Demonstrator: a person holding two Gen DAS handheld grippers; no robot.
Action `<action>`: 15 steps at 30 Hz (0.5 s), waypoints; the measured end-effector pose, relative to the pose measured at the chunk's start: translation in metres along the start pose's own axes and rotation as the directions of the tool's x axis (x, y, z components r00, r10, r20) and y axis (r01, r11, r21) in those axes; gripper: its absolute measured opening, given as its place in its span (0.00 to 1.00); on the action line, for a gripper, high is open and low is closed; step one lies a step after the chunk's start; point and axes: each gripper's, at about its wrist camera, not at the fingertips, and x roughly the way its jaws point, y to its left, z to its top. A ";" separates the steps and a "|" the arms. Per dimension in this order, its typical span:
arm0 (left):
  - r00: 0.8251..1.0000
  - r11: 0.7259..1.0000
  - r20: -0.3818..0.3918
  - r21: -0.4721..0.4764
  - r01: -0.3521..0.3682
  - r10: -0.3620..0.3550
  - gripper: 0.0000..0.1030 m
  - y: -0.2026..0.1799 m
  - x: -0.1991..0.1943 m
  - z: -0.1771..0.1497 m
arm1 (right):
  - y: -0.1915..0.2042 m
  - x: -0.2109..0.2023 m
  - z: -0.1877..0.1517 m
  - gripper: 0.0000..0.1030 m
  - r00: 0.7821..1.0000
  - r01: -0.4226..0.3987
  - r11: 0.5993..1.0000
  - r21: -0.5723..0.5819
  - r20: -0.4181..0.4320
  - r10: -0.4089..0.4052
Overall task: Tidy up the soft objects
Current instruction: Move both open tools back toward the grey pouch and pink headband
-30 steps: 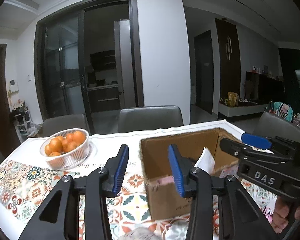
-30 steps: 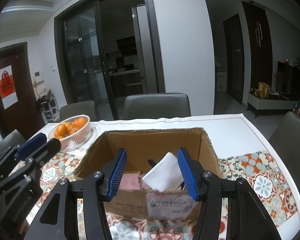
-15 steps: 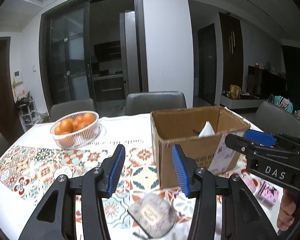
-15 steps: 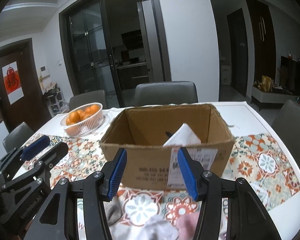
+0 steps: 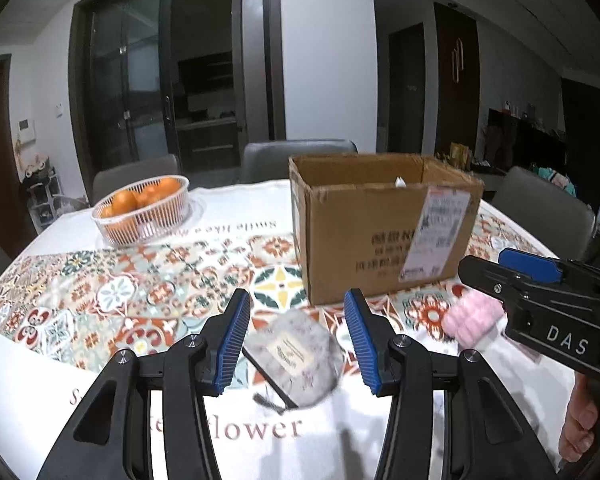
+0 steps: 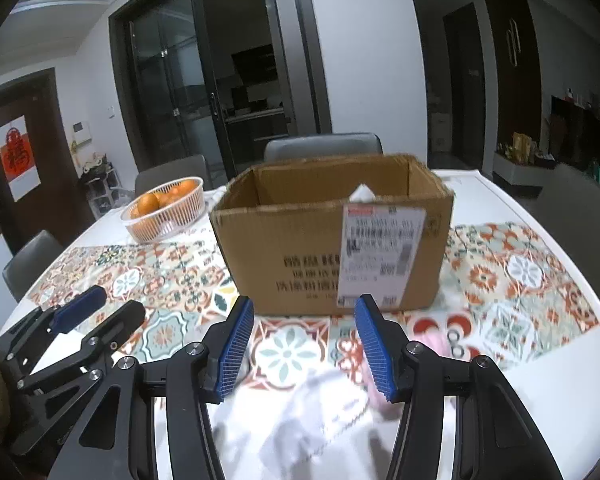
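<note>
An open cardboard box (image 5: 384, 236) stands on the patterned tablecloth, with a white tip showing inside; it also shows in the right wrist view (image 6: 332, 240). My left gripper (image 5: 296, 340) is open and empty, just above a grey fabric pouch (image 5: 296, 356) lying on the cloth. A pink fluffy item (image 5: 474, 318) lies to its right. My right gripper (image 6: 304, 352) is open and empty over a blurred whitish soft item (image 6: 320, 412), with the pink item (image 6: 432, 344) beside its right finger.
A white basket of oranges (image 5: 142, 210) sits at the back left of the table (image 5: 28, 392); it also shows in the right wrist view (image 6: 164, 212). Grey chairs (image 5: 296, 160) stand around the table. The other gripper shows at each view's edge.
Both grippers have pulled back from above the box and come down low in front of it. The pouch and the pink item have come into view between and beside the fingers.
</note>
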 end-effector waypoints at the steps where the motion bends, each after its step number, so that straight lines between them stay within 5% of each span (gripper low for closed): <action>1: 1.000 1.000 -0.011 0.006 0.003 -0.003 0.47 -0.002 0.002 -0.003 | 0.000 0.001 -0.004 0.53 1.000 0.002 1.000 -0.001 -0.009 -0.002; 13: 0.997 0.998 -0.078 0.056 0.000 0.005 0.47 -0.019 0.028 -0.023 | -0.019 0.010 -0.041 0.53 0.992 0.101 0.995 0.018 -0.073 -0.100; 15: 0.996 0.998 -0.094 0.055 -0.002 0.008 0.47 -0.020 0.035 -0.025 | -0.022 0.014 -0.043 0.59 0.989 0.127 0.992 0.015 -0.074 -0.126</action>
